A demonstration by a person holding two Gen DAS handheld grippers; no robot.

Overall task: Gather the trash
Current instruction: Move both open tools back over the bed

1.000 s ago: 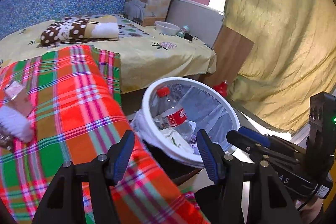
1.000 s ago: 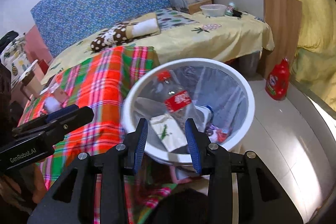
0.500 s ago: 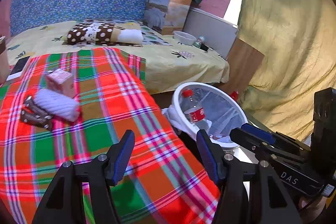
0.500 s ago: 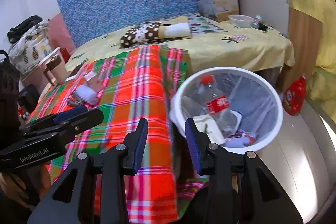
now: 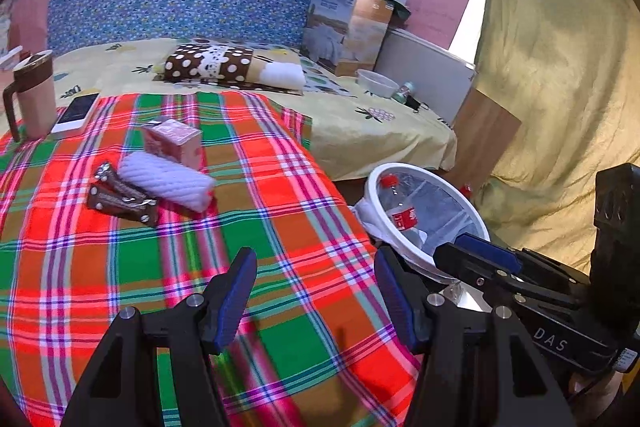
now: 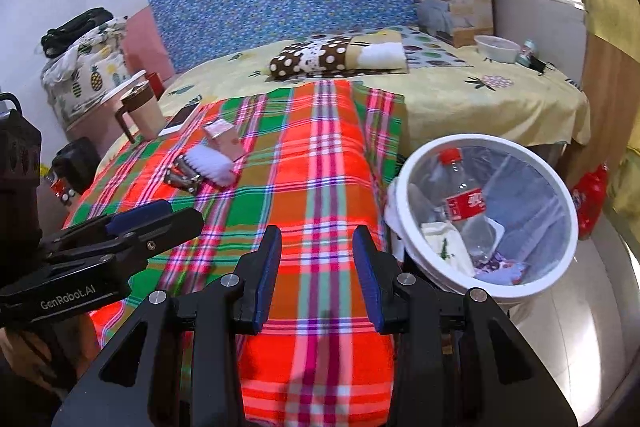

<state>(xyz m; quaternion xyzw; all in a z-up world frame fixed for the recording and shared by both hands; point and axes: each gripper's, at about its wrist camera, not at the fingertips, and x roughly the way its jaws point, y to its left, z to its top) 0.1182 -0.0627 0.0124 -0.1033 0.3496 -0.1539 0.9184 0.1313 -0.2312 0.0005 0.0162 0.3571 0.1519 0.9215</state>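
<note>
On the red and green plaid blanket lie a pink carton, a white ribbed roll and brown wrappers, close together at the left. The right wrist view shows the same carton, roll and wrappers. A white lined bin beside the bed holds a clear red-capped bottle and scraps. My left gripper hovers open over the blanket, well short of the pile. My right gripper has its jaws narrowly apart with nothing between them, left of the bin.
A brown-handled mug and a phone sit at the blanket's far left. A dotted pillow, a cardboard box and a bowl lie on the yellow sheet. A red bottle stands on the floor near the yellow curtain.
Both grippers swung left, away from above the bin and over the plaid blanket. The carton, roll and wrappers came fully into view. Neither pair of jaws changed its width.
</note>
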